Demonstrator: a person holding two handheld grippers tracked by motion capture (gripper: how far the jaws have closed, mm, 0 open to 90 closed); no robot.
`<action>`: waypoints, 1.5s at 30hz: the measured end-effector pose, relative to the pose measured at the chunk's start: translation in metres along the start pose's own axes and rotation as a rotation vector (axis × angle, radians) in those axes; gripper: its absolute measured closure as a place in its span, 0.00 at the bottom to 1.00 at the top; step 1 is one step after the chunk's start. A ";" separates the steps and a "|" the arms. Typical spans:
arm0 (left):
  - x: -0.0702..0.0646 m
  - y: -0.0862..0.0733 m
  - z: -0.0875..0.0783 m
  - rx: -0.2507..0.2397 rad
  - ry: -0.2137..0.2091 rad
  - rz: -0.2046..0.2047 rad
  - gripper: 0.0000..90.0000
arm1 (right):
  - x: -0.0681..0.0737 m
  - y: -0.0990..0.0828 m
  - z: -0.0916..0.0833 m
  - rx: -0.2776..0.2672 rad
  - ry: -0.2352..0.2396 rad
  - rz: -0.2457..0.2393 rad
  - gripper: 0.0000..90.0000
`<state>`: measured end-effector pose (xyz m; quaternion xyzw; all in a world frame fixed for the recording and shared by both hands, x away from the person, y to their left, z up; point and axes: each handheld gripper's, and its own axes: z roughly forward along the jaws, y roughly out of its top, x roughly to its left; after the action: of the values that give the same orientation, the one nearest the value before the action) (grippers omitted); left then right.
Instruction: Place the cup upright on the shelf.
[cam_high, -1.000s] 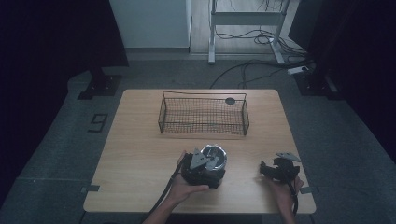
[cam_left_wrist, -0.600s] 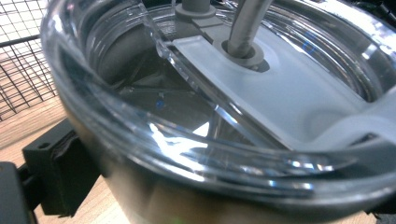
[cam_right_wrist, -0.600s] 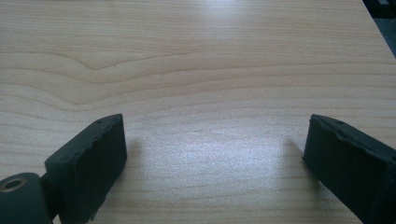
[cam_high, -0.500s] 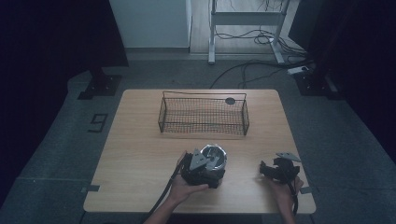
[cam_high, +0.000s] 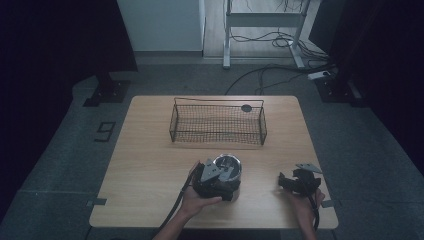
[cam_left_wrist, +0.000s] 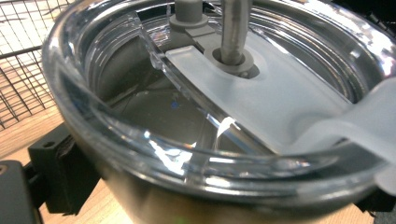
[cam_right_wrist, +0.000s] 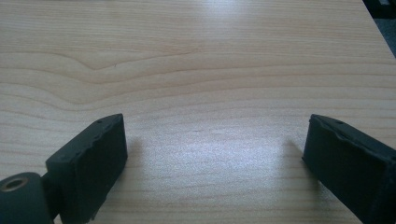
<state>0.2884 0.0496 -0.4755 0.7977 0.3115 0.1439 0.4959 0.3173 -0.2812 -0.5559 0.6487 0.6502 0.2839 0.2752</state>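
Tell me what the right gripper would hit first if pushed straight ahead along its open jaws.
Probably nothing soon: ahead of the right gripper lies only bare light wooden table. Angled downward, it would likely meet that tabletop first, though depth is unclear.

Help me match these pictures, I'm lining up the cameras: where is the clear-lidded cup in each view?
High view: lidded cup, front centre of the table, in the left gripper.
Left gripper view: lidded cup close up, across the frame.
Right gripper view: bare wood between the right gripper fingers.
Shared landmark: wooden table.
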 end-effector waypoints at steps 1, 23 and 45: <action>0.000 0.000 -0.001 -0.004 -0.003 -0.001 0.04 | 0.000 0.000 0.000 0.000 0.000 0.000 0.07; 0.014 0.020 -0.016 -0.022 -0.014 -0.011 0.04 | 0.000 0.000 0.000 0.000 -0.002 0.001 0.07; 0.032 0.043 -0.024 -0.056 0.017 -0.028 0.04 | 0.000 0.000 0.000 -0.002 -0.003 0.003 0.07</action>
<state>0.3150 0.0733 -0.4288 0.7778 0.3224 0.1524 0.5175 0.3172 -0.2813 -0.5559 0.6498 0.6486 0.2840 0.2764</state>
